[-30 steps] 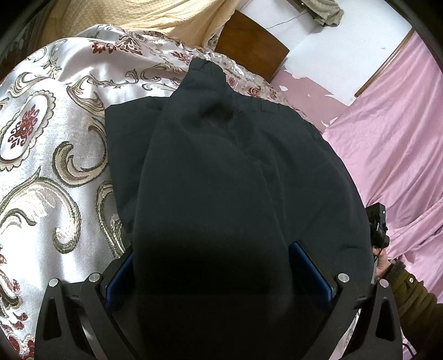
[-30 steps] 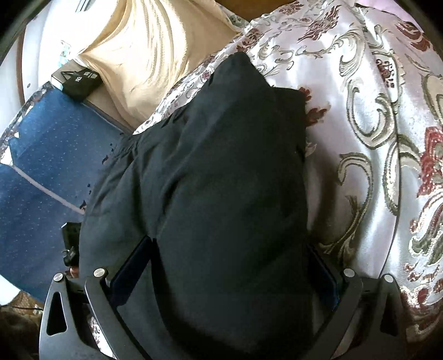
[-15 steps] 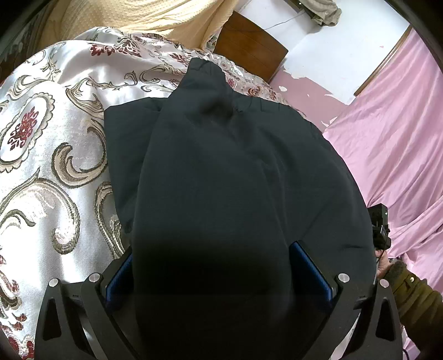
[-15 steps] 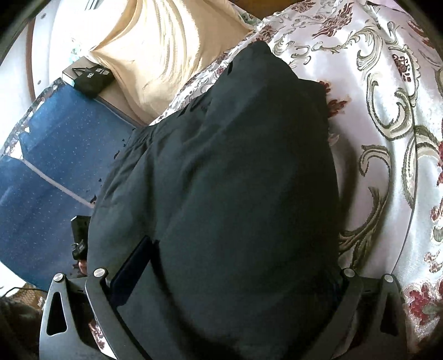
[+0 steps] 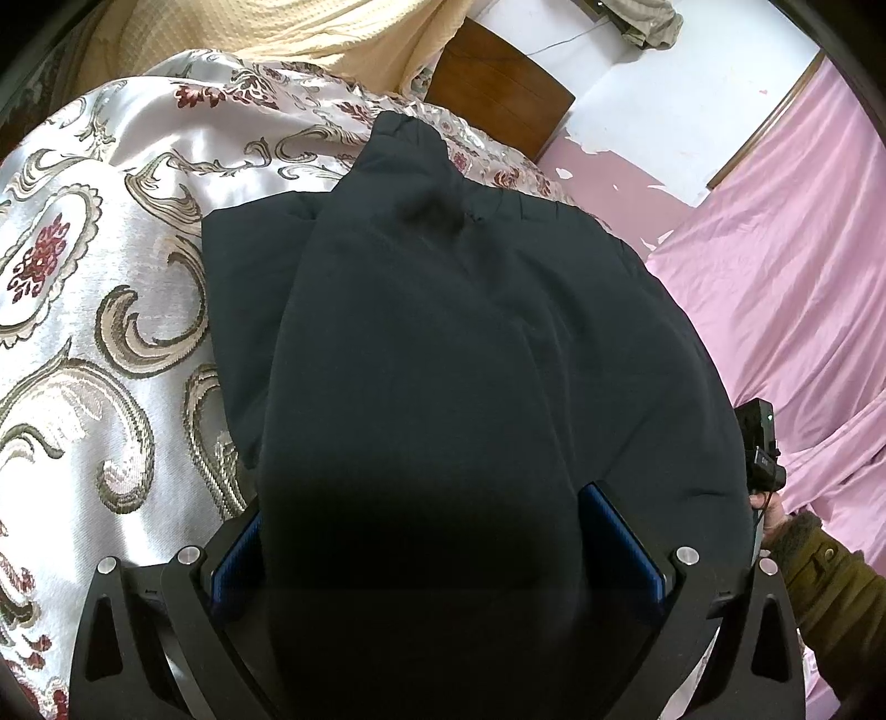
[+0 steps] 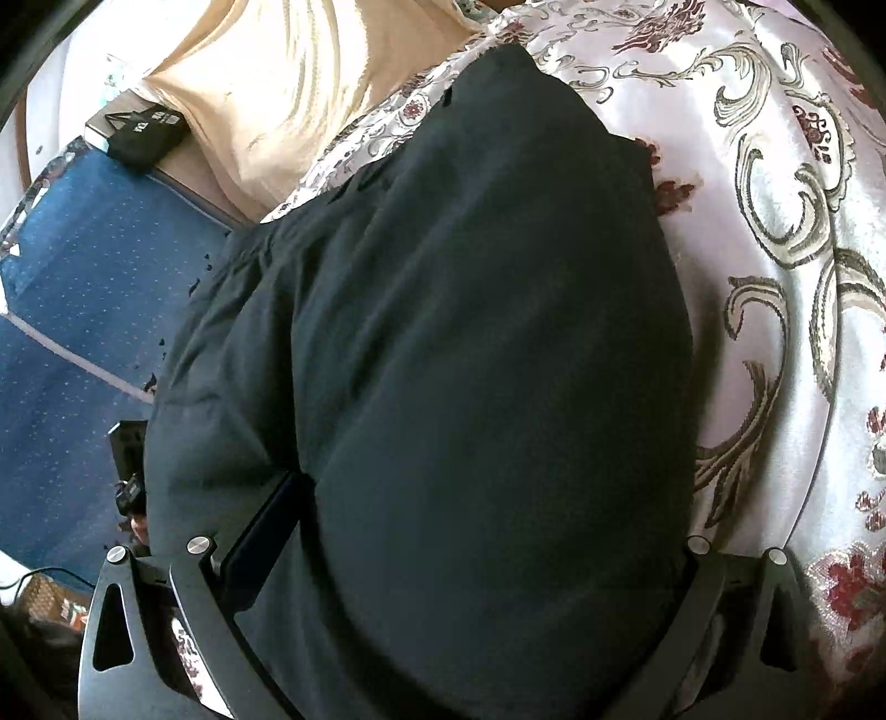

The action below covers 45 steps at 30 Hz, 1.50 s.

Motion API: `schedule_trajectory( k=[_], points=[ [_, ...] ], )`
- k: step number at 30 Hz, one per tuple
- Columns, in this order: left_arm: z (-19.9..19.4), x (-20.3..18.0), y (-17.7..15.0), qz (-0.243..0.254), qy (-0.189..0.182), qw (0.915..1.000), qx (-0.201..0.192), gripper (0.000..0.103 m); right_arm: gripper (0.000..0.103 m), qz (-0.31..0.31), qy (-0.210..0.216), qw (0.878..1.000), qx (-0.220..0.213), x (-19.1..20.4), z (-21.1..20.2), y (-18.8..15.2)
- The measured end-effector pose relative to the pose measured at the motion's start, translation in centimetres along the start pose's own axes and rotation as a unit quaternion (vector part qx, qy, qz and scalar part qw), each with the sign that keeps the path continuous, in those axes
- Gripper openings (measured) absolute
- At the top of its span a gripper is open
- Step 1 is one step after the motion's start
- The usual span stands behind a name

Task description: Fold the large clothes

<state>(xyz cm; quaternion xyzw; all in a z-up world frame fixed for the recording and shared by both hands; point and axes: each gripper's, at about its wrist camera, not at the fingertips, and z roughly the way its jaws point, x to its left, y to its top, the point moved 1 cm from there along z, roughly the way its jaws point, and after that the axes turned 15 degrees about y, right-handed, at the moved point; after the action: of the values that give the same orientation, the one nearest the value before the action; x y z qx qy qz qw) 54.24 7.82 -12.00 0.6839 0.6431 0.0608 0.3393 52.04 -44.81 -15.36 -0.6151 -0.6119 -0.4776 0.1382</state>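
dark garment (image 5: 443, 360): large, near-black, lying on my patterned satin bedspread (image 5: 99, 277) and draped up over both grippers.

left gripper (image 5: 437, 531): blue pads stand wide apart with a thick fold of the garment filling the gap and spilling over them. i cannot tell whether the pads press the cloth or merely sit either side of it.

right gripper (image 6: 476, 531): the left pad shows as a dark strip against the cloth; the other pad is buried under the garment. jaws spread wide round the bundle; whether they clamp it i cannot tell.

left wrist view only: cuff-like end of the garment at the far edge, a lower layer poking out at the left, wooden headboard (image 5: 498, 83), white wall with peeling paint, pink curtain (image 5: 786, 249), and at the right edge a hand (image 5: 772, 512) in an olive sleeve (image 5: 830, 587) holding a black device.

right wrist view only: blue floor covering (image 6: 72, 288), black box (image 6: 147, 133) on a low surface, and a black device edge peeking from behind the garment at the left.

both views: cream blanket (image 5: 266, 39) beyond the bedspread.
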Motion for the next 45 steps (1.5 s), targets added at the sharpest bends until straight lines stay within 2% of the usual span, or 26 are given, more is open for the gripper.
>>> schedule_trajectory(
  k=[11,21,25,27,29,30,33,35,37,38,41,43,45],
  points=[
    [0.0,0.0,0.0,0.0,0.0,1.0,0.0,0.103,0.102,-0.001,-0.022,0.999,-0.027,0.5,0.2,-0.4],
    [0.0,0.1,0.1,-0.001,-0.003,1.0,-0.001,0.103,0.102,0.02,-0.068,0.997,-0.032,2.1,1.0,-0.2],
    [0.1,-0.2,0.5,-0.008,0.008,0.9998,0.015,0.103,0.102,0.025,-0.085,0.995,-0.039,2.9,1.5,-0.3],
    [0.1,-0.5,1.0,-0.018,0.019,0.9993,0.027,0.098,0.102,0.027,-0.097,0.994,-0.038,3.3,1.9,-0.2],
    [-0.2,-0.8,1.3,-0.032,0.03,0.9984,0.034,0.085,0.099,0.029,-0.106,0.993,-0.036,4.1,2.3,-0.1],
    [-0.3,-0.9,1.4,-0.036,0.036,0.9981,0.036,0.082,0.096,0.026,-0.111,0.993,-0.035,4.5,2.3,-0.1],
    [-1.0,-1.6,1.7,-0.045,0.062,0.9963,0.039,0.064,0.082,0.017,-0.122,0.992,-0.037,5.7,2.2,-0.1],
    [-2.2,-3.0,1.9,-0.025,0.088,0.9955,0.025,0.043,0.073,0.01,-0.132,0.99,-0.041,6.8,2.1,0.0],
    [-3.4,-4.8,2.0,0.01,0.121,0.9926,0.008,0.032,0.063,0.007,-0.145,0.988,-0.045,7.7,1.8,-0.1],
    [-3.9,-5.5,2.0,0.019,0.134,0.9908,0.002,0.028,0.06,0.006,-0.151,0.987,-0.047,8.0,1.5,-0.1],
    [-5.2,-7.6,2.3,0.037,0.167,0.9852,-0.011,0.022,0.043,-0.001,-0.168,0.984,-0.054,9.2,0.5,-0.4],
    [-6.1,-8.3,2.6,0.035,0.174,0.984,-0.017,0.02,0.031,-0.006,-0.169,0.984,-0.062,9.7,-0.7,-0.6],
    [-7.3,-8.9,2.8,0.032,0.175,0.9837,-0.028,0.018,0.026,-0.007,-0.166,0.983,-0.072,10.7,-1.8,-0.6]
  ],
)
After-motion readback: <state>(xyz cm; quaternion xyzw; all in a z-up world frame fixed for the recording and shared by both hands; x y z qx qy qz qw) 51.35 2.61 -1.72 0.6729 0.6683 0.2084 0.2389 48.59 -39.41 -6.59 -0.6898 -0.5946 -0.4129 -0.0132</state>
